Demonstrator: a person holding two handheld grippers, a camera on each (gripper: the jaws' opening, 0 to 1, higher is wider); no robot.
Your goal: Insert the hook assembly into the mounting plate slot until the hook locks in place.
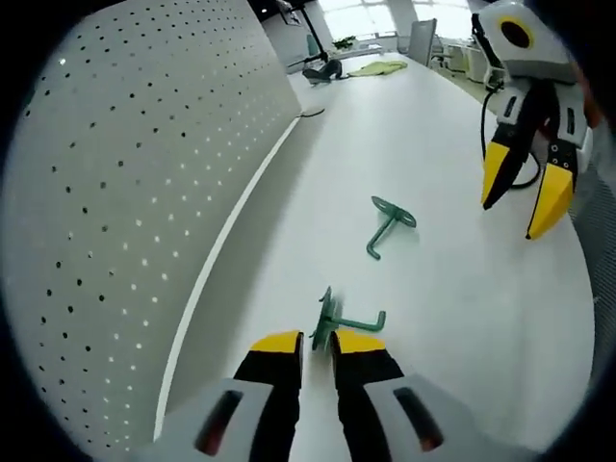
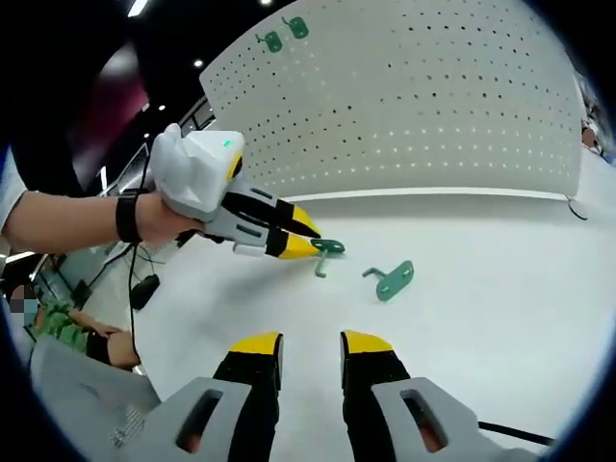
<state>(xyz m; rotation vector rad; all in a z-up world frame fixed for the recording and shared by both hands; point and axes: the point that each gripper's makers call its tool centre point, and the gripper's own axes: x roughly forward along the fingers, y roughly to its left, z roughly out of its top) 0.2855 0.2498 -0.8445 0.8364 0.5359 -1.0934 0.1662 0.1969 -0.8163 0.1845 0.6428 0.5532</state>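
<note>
Hook [image 1: 332, 322] base half hidden between left claw [image 1: 319, 344] tips

Each gripper [image 2: 306, 241] has a white housing and black jaws with yellow tips; a black wristband [image 2: 126, 217] sits at left of frame.

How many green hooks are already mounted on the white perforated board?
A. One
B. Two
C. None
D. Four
B. In the right gripper view, two mounted hooks sit side by side near the top left of the perforated board; one loose hook lies on the table, and another is at the tips of the left gripper.
</note>
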